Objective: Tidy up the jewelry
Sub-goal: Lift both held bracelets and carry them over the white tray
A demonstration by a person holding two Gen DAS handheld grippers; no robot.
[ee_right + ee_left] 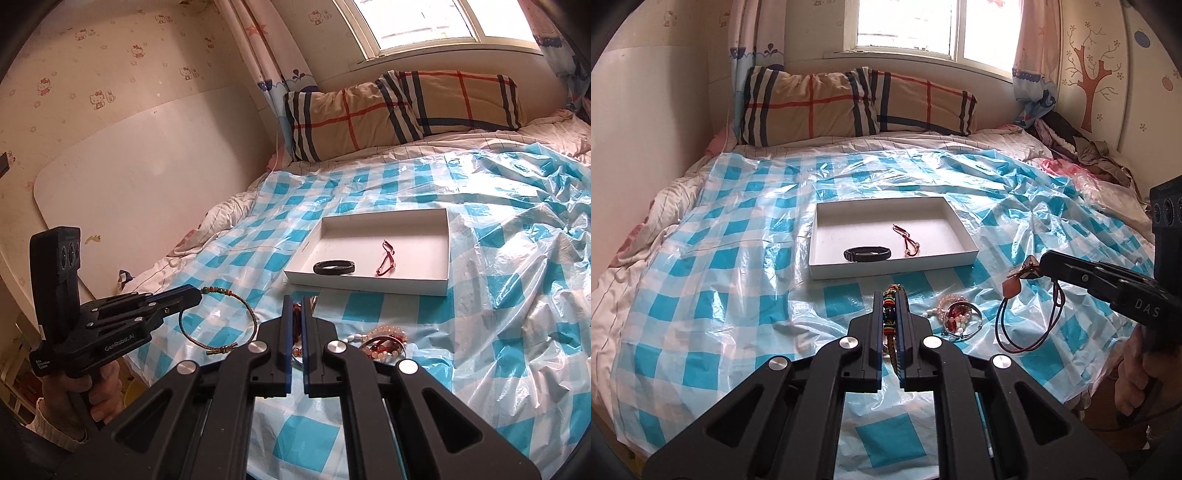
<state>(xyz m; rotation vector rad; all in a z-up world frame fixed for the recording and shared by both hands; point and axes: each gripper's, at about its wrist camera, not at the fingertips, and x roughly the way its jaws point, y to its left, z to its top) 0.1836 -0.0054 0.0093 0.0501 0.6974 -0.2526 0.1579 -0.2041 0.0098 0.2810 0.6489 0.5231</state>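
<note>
A white open box [820, 236] [439, 251] lies on the checkered plastic sheet. In it are a black bracelet [867, 254] [334, 267] and a red cord bracelet [907, 240] [386, 258]. My left gripper [891, 295] [197, 293] is shut on a braided bracelet with coloured beads [891, 314] [221, 321], held above the sheet. My right gripper [295, 302] [1039, 264] is shut on a dark cord necklace with a brown pendant [1012, 286], whose loop [1027, 325] hangs down. A pile of beaded bracelets [956, 314] [384, 341] lies on the sheet in front of the box.
The blue-and-white plastic sheet [738, 266] [517, 295] covers a bed. Two plaid pillows [849, 103] [399, 110] lie at the headboard under a window. Clothes [1082, 147] are heaped at the bed's right. A white board [147, 177] leans against the left wall.
</note>
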